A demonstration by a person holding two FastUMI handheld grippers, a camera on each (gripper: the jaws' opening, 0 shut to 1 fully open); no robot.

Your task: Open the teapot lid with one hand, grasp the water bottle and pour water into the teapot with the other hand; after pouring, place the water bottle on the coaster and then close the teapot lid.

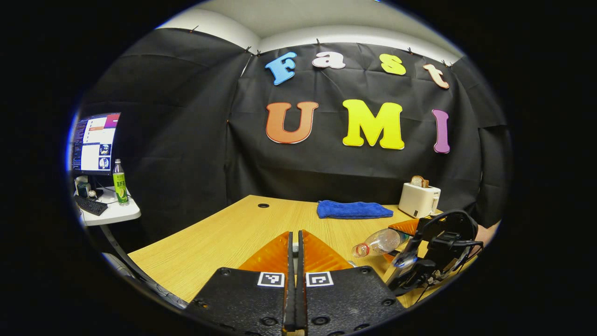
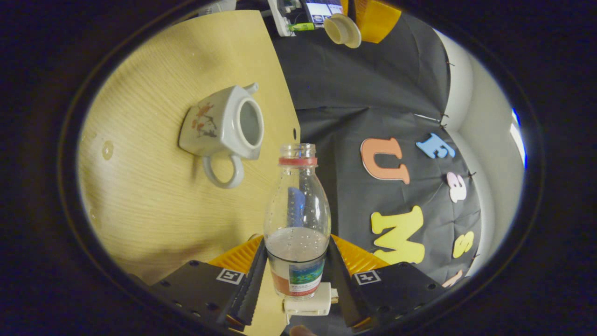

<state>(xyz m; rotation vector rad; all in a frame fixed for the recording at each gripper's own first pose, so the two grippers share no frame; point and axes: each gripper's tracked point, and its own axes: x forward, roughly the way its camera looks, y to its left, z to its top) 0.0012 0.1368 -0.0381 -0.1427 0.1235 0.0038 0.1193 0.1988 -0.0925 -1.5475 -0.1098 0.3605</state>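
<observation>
Above the table (image 2: 154, 196), right gripper (image 2: 298, 280) clamping tilted bottle (image 2: 297, 219) toward open teapot (image 2: 224, 128) for pouring; left gripper (image 1: 295, 261) pinched closed, lid (image 2: 343, 29) held clear.

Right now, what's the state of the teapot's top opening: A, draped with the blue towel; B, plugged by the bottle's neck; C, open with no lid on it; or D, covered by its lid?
C: in the right gripper view the teapot shows a bare open mouth, while the water bottle, held in the right tool, is clear of it.
</observation>
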